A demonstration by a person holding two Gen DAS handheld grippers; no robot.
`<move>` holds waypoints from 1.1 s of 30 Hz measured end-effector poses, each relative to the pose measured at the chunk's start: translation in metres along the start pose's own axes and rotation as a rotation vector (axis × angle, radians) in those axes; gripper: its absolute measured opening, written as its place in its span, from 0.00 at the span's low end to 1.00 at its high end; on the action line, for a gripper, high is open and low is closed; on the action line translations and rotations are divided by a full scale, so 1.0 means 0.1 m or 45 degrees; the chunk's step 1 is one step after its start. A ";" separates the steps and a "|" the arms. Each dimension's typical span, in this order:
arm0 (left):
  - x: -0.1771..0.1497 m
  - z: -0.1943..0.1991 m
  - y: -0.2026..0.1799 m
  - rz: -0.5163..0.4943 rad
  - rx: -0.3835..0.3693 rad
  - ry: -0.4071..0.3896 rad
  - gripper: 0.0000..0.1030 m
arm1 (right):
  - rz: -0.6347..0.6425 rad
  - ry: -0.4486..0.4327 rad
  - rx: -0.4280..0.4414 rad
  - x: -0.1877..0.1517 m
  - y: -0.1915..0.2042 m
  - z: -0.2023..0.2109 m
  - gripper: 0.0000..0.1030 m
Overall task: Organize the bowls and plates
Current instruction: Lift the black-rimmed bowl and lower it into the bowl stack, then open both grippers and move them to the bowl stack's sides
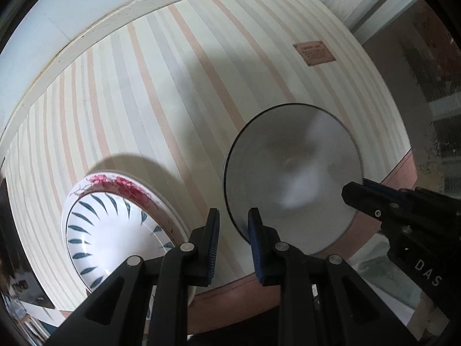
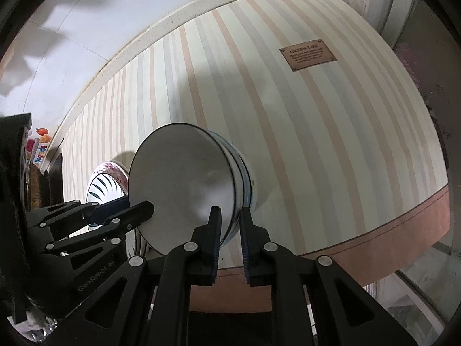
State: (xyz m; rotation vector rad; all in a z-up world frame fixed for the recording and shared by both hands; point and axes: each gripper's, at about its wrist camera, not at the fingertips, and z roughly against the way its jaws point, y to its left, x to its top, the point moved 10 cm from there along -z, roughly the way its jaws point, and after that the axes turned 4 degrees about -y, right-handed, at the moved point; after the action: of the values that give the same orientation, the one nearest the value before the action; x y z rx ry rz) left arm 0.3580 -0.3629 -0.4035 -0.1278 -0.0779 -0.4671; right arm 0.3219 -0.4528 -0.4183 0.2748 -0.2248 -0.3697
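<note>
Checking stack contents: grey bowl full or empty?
Empty. The left wrist view shows the grey bowl with a bare inside, and the right wrist view shows nothing in it either.

Both wrist views look steeply down, close, sharing the grey bowl point(image 1: 291, 173).

Table point(image 1: 178, 92): against the wall point(image 1: 57, 14), which runs along its far side.
Small sign point(image 2: 308, 54): flat on the table, far right.
Bowl point(image 2: 184, 184): near the front edge of the table, right of the plates.
Plates point(image 1: 115, 230): one plate on top of another, front left of the table.
Left gripper point(image 1: 233, 242): between the plates and the bowl.
Right gripper point(image 2: 230, 239): at the bowl's right rim.
</note>
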 end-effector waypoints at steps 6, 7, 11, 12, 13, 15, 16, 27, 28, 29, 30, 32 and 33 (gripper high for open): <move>-0.09 0.39 0.01 0.018 0.008 -0.110 0.18 | 0.086 -0.094 -0.072 -0.07 0.11 0.39 0.17; -0.12 0.48 0.02 0.022 0.005 -0.134 0.19 | 0.092 -0.108 -0.081 -0.09 0.12 0.46 0.20; -0.24 0.82 0.02 0.009 -0.019 -0.233 0.25 | 0.110 -0.210 -0.109 -0.18 0.20 0.83 0.57; -0.27 0.91 0.02 0.008 -0.022 -0.257 0.27 | 0.110 -0.242 -0.111 -0.21 0.22 0.93 0.60; -0.30 0.97 0.03 0.012 -0.026 -0.273 0.28 | 0.113 -0.264 -0.111 -0.24 0.23 1.02 0.60; -0.36 1.10 0.03 0.015 -0.043 -0.303 0.30 | 0.109 -0.300 -0.116 -0.30 0.26 1.19 0.66; -0.39 1.18 0.03 0.018 -0.049 -0.323 0.33 | 0.108 -0.313 -0.111 -0.33 0.28 1.26 0.69; -0.52 1.79 0.05 0.013 -0.055 -0.503 0.88 | 0.148 -0.467 -0.153 -0.59 0.47 1.91 0.92; -0.54 1.83 0.05 0.012 -0.060 -0.510 0.89 | 0.145 -0.477 -0.152 -0.61 0.48 1.96 0.92; -0.55 1.87 0.06 0.013 -0.063 -0.518 0.90 | 0.142 -0.490 -0.152 -0.63 0.49 2.02 0.92; -0.56 1.91 0.06 0.015 -0.064 -0.529 0.90 | 0.142 -0.509 -0.156 -0.65 0.51 2.09 0.93; -0.60 1.97 0.07 0.014 -0.075 -0.539 0.90 | 0.144 -0.532 -0.162 -0.68 0.53 2.18 0.93; -0.62 2.00 0.07 0.014 -0.078 -0.545 0.90 | 0.145 -0.548 -0.164 -0.69 0.55 2.24 0.93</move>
State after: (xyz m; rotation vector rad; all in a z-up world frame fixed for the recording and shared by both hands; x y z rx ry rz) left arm 0.2974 -0.3008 -0.2124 -0.2873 -0.4827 -0.4250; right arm 0.2177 -0.4265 -0.2032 0.0516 -0.6347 -0.3256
